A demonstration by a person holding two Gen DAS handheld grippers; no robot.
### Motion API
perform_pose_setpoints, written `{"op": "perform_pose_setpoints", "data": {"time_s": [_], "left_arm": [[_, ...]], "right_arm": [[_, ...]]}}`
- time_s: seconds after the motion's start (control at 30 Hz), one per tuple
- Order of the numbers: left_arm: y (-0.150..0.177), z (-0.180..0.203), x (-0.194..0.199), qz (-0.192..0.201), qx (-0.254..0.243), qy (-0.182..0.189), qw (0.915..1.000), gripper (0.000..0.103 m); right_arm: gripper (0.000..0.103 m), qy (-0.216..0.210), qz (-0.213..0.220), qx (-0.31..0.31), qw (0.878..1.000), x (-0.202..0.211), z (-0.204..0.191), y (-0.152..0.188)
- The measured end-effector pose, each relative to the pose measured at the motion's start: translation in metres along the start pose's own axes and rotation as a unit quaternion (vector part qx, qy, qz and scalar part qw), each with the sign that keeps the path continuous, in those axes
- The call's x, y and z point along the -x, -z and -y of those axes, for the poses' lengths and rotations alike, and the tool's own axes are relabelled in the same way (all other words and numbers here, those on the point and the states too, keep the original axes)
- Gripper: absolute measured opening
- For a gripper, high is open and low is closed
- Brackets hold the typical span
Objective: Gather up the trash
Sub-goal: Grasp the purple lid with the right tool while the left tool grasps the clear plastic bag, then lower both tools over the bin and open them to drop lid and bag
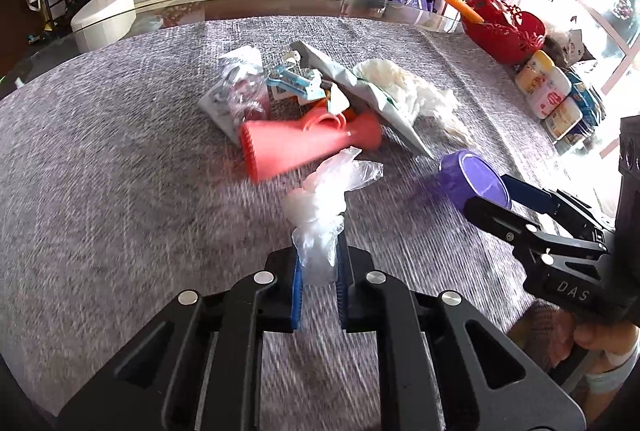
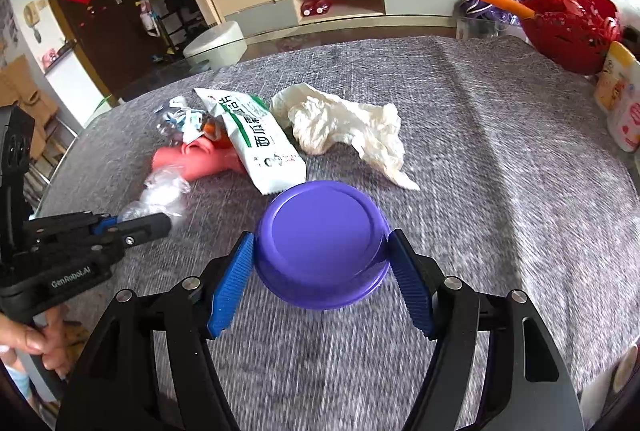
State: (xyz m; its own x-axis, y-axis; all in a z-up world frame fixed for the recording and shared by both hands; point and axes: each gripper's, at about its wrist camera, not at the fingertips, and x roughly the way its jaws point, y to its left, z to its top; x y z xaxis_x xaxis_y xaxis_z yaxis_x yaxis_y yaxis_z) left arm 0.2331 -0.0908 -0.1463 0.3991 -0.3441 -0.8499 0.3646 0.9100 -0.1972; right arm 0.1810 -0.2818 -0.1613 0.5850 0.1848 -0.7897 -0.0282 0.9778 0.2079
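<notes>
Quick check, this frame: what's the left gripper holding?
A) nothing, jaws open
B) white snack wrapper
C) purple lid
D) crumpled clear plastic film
D. In the left wrist view the left gripper has its jaws closed on the crumpled clear plastic film; the purple lid sits between the jaws of the right gripper instead, and the white snack wrapper lies on the grey table cloth.

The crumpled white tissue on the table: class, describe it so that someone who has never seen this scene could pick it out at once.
Start at the grey cloth-covered table and find the trash pile near its middle. On the pile's right edge, beside the white and green snack packet, lies the crumpled white tissue. Unlike the packet it is unprinted, soft and wrinkled, and unlike the clear plastic bag in the left gripper it is opaque.
</notes>
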Motion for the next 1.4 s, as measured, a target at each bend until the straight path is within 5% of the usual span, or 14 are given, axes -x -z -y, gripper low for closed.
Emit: {"op": "perform_pose_setpoints", "data": {"time_s": [0.73, 1.4], "left_arm": [[0.132, 0.026, 0.115, 0.046, 0.007, 0.003, 0.9989, 0.011], [0.241, 0.027, 0.049, -0.056, 0.025, 0.012, 0.9981, 0.011]], "right_arm": [[0.069, -0.035, 0.02, 0.013, 0.999, 0.093, -0.046, 0.092], [0.068, -0.048, -0.097, -0.004, 0.994, 0.031, -0.046, 0.193]]}}
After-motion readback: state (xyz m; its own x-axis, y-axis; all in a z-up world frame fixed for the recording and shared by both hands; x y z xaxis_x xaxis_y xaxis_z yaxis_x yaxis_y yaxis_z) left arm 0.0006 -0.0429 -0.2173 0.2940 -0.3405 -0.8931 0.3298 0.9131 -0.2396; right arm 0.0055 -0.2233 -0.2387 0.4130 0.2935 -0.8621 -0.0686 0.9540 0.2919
